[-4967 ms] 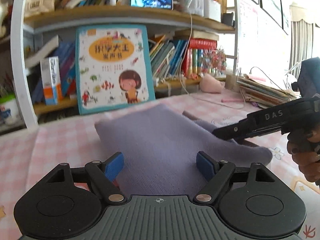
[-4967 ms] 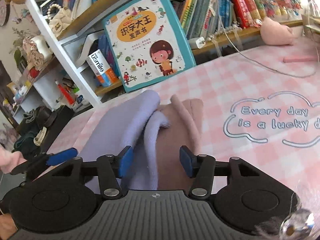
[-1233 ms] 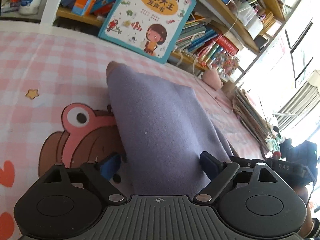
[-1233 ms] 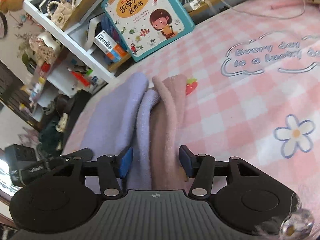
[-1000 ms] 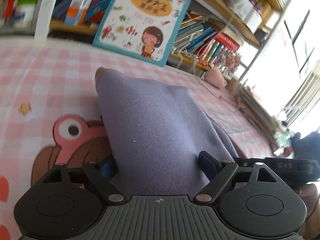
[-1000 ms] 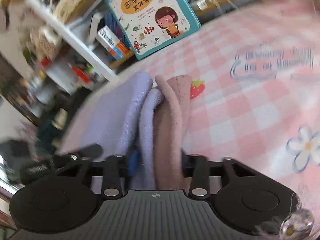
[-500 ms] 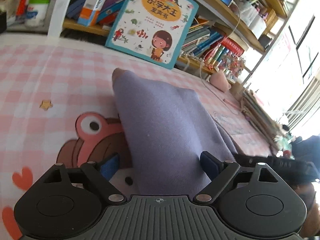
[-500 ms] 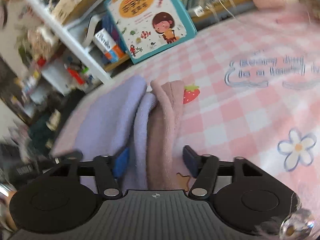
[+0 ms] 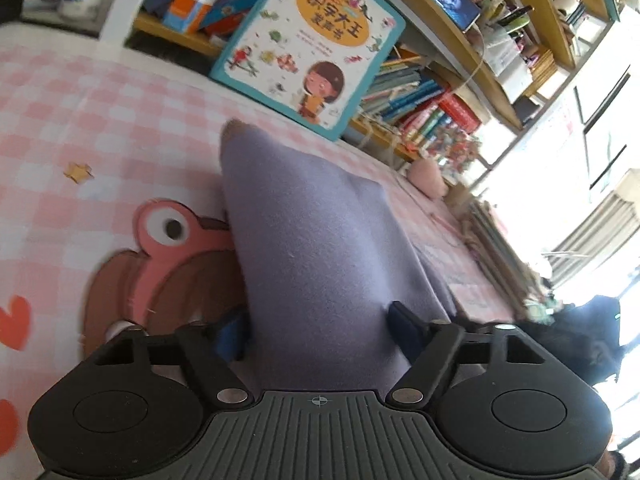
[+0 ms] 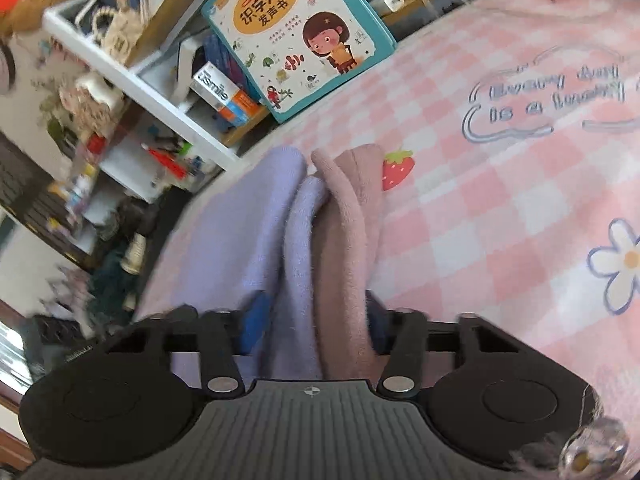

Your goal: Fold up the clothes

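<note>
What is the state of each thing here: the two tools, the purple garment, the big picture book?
Left tool: wide apart, purple garment between its fingers, grip unclear.
Right tool: closed on the garment's bunched layers.
Purple garment: folded, pink inner side showing, on the checked cloth.
Picture book: closed, leaning against the shelf.

Bare pink-and-white checked desk [image 10: 500, 216] lies open to the right of the folded lilac and dusty-pink knit garment [image 10: 320, 240], and to its left around the printed cartoon animal [image 9: 160, 248]. Beyond the garment a large teal-edged picture book [image 9: 308, 52] leans against the crowded wooden bookshelf [image 9: 440, 92], closing off the far edge.
</note>
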`<state>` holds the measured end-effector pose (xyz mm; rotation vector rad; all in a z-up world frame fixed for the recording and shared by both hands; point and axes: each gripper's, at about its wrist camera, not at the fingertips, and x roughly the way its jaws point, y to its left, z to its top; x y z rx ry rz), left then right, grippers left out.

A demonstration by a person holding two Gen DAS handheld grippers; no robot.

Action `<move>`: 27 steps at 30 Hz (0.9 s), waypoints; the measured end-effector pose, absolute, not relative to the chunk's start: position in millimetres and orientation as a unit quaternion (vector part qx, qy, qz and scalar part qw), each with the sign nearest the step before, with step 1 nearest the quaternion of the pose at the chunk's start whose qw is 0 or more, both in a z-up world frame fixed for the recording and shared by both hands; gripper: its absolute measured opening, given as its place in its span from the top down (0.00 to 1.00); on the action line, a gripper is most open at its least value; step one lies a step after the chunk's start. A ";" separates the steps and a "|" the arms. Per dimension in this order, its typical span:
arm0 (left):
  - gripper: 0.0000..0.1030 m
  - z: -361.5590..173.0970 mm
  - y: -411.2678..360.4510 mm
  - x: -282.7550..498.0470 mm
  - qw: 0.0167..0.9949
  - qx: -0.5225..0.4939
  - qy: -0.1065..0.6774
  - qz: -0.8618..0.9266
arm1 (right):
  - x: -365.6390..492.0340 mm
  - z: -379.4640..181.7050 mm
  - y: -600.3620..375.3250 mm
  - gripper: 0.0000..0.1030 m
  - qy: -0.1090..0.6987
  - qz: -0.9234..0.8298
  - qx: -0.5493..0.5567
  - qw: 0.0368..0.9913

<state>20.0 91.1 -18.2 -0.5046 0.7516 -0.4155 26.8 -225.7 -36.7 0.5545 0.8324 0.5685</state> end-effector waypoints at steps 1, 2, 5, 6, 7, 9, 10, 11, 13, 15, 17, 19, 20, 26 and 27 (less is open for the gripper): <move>0.30 -18.0 89.8 19.9 0.879 -0.240 0.361 -0.200 | 25.0 -35.8 -222.6 0.68 0.390 0.265 0.245 0.847; 0.30 -17.1 88.0 19.3 0.881 -0.233 0.361 -0.199 | 23.1 -34.8 -219.5 0.68 0.387 0.262 0.228 0.854; 0.32 -14.2 83.1 17.0 0.887 -0.215 0.359 -0.196 | 17.2 -30.6 -208.4 0.71 0.374 0.257 0.180 0.873; 0.34 -12.3 80.9 15.7 0.890 -0.206 0.357 -0.193 | 15.2 -30.2 -205.2 0.73 0.369 0.255 0.168 0.878; 0.34 -9.8 78.2 14.1 0.895 -0.195 0.354 -0.191 | 13.1 -29.7 -202.3 0.74 0.363 0.253 0.157 0.883; 0.36 -2.9 71.4 10.1 0.905 -0.166 0.345 -0.186 | 7.7 -26.0 -198.8 0.78 0.347 0.252 0.140 0.892; 0.36 0.9 68.8 8.2 0.910 -0.153 0.339 -0.186 | 5.7 -23.5 -198.3 0.79 0.340 0.257 0.141 0.894; 0.37 4.3 67.2 6.7 0.913 -0.142 0.333 -0.185 | 3.8 -21.1 -197.8 0.79 0.332 0.261 0.141 0.895; 0.37 10.7 65.1 5.1 0.920 -0.127 0.323 -0.184 | 0.9 -16.1 -197.0 0.80 0.317 0.271 0.145 0.897; 0.37 16.1 66.1 7.4 0.923 -0.125 0.313 -0.185 | 0.9 -10.5 -194.4 0.80 0.306 0.275 0.142 0.900; 0.37 21.6 67.1 9.7 0.926 -0.123 0.304 -0.186 | 3.2 -4.1 -192.6 0.80 0.295 0.277 0.140 0.904; 0.37 27.0 68.1 12.0 0.929 -0.120 0.295 -0.187 | 6.4 2.0 -191.7 0.80 0.284 0.280 0.138 0.906; 0.37 29.7 68.7 14.4 0.931 -0.119 0.291 -0.187 | 8.8 5.1 -191.1 0.80 0.279 0.281 0.136 0.908; 0.37 37.7 74.8 48.0 0.932 -0.125 0.283 -0.191 | 40.5 19.9 -183.5 0.80 0.262 0.284 0.111 0.916; 0.37 37.3 76.7 56.1 0.931 -0.128 0.284 -0.189 | 48.1 20.6 -182.3 0.80 0.263 0.284 0.109 0.916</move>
